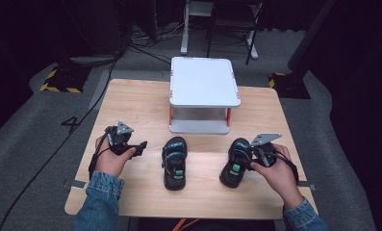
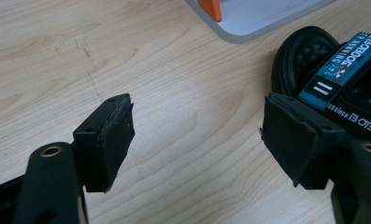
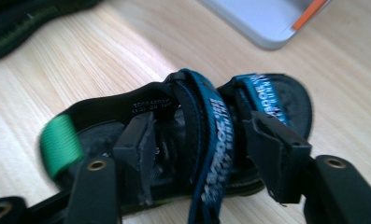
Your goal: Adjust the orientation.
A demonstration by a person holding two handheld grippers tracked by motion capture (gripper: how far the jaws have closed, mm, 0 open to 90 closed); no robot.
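Left gripper [image 1: 141,146]: held in the person's left hand [image 1: 112,158] above bare table [image 1: 131,96]; jaws stand wide apart with only wood grain between the pads [image 2: 114,140].
Left sandal [image 1: 174,162]: black with blue straps and a green heel tab, lying flat just beyond the left gripper's outer pad; its toe end and a lettered strap [image 2: 342,70] sit beside that pad, apart from it as far as the view lets me tell.
Right gripper [image 1: 248,153]: in the right hand [image 1: 275,171], jaws parted and straddling the right sandal [image 1: 235,168].
Right sandal's strap [image 3: 211,140]: blue, lettered, running between the two pads; the picture is blurred, so contact is uncertain.
White stand [image 1: 204,82]: two-tier, orange posts, well beyond both sets of fingers.
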